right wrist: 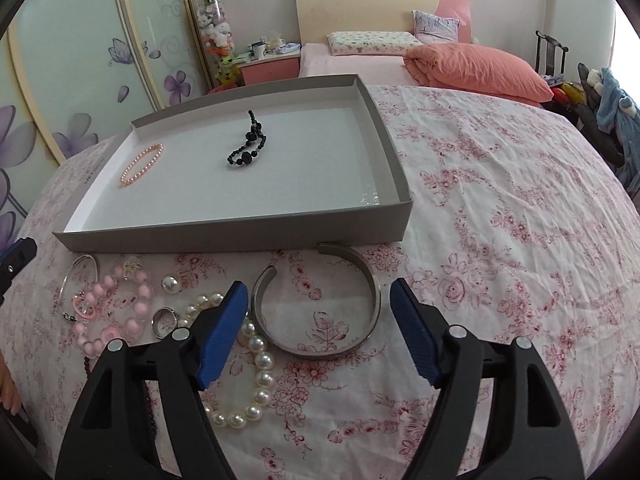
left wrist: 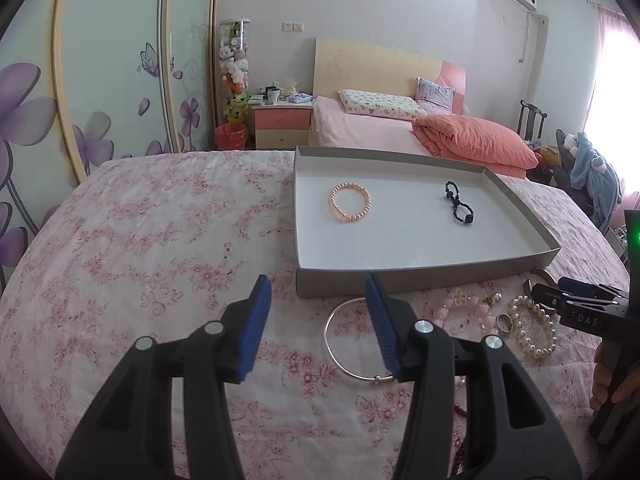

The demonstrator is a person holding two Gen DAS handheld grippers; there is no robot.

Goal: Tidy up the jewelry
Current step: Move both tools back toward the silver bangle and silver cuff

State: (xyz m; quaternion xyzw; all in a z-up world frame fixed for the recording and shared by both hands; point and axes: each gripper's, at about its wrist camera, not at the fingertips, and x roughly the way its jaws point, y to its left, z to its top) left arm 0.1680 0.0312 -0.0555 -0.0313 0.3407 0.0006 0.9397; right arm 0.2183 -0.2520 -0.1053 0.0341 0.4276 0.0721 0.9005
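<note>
A shallow grey box (left wrist: 400, 276) (right wrist: 240, 236) holds a pink pearl bracelet (left wrist: 350, 202) (right wrist: 142, 164) and a black bead bracelet (left wrist: 458, 202) (right wrist: 246, 140). In front of it on the floral cloth lie a thin silver bangle (left wrist: 344, 356) (right wrist: 80, 276), a pink bead bracelet (left wrist: 468, 308) (right wrist: 116, 320), a small ring (left wrist: 506, 322) (right wrist: 164, 322), a white pearl bracelet (left wrist: 536, 332) (right wrist: 256, 368) and a wide silver cuff (right wrist: 320, 308). My left gripper (left wrist: 318, 292) is open beside the bangle. My right gripper (right wrist: 320, 300) (left wrist: 552, 300) is open around the cuff.
A single large pearl bead (right wrist: 173, 283) lies near the pink beads. Dark red beads (left wrist: 462, 412) lie at the cloth's near edge. Behind the table are a bed with an orange quilt (left wrist: 472, 140), a nightstand (left wrist: 282, 120) and a chair with clothes (left wrist: 592, 172).
</note>
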